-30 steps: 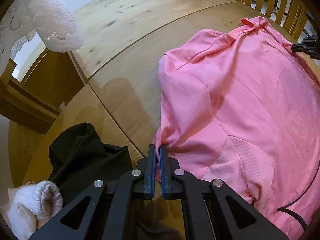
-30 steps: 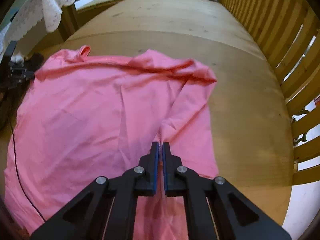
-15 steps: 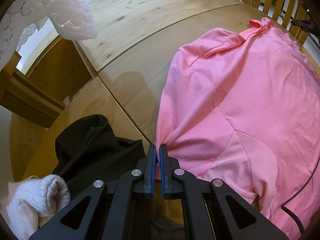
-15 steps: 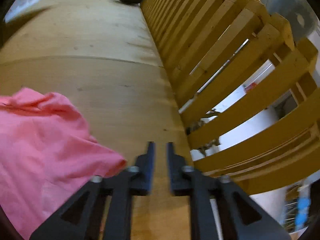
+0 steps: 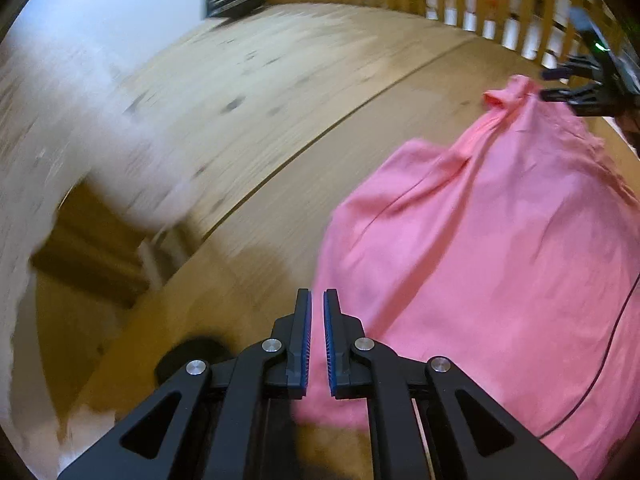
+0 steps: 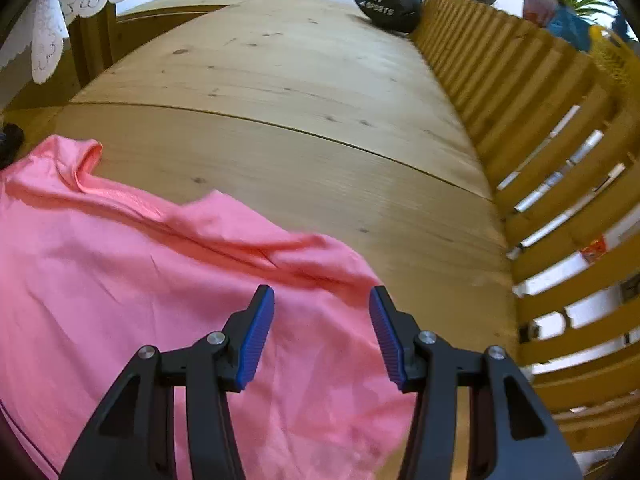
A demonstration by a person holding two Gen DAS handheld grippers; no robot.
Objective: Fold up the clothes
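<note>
On the pale wooden tabletop, the pink short-sleeved shirt is seen spread flat, its collar end toward the far left in the right wrist view and its near edge just short of the slatted wooden railing side.

Differences from one second ago: the right gripper, then pinched shut on a ridge of pink cloth, is now seen with its jaws parted and still opening; nothing is between the blue pads, and the shirt lies beneath them. The fold that had been raised at that point is no longer lifted. The left gripper, then clamped on the shirt's edge, now shows a narrow gap between its pads, and the jaws are opening; pink cloth is seen blurred below the finger bases, but no cloth is seen pressed between the pads. The left view is motion-blurred. The dark garment beside the left gripper is now mostly hidden behind the finger frame.

Edges and room: bare wood is noted beyond the shirt's far edge up to the black sports bag at the table's far end. A strip of bare table is left between the shirt's right edge and the railing. White lace cloth hangs past the table's far-left corner.
</note>
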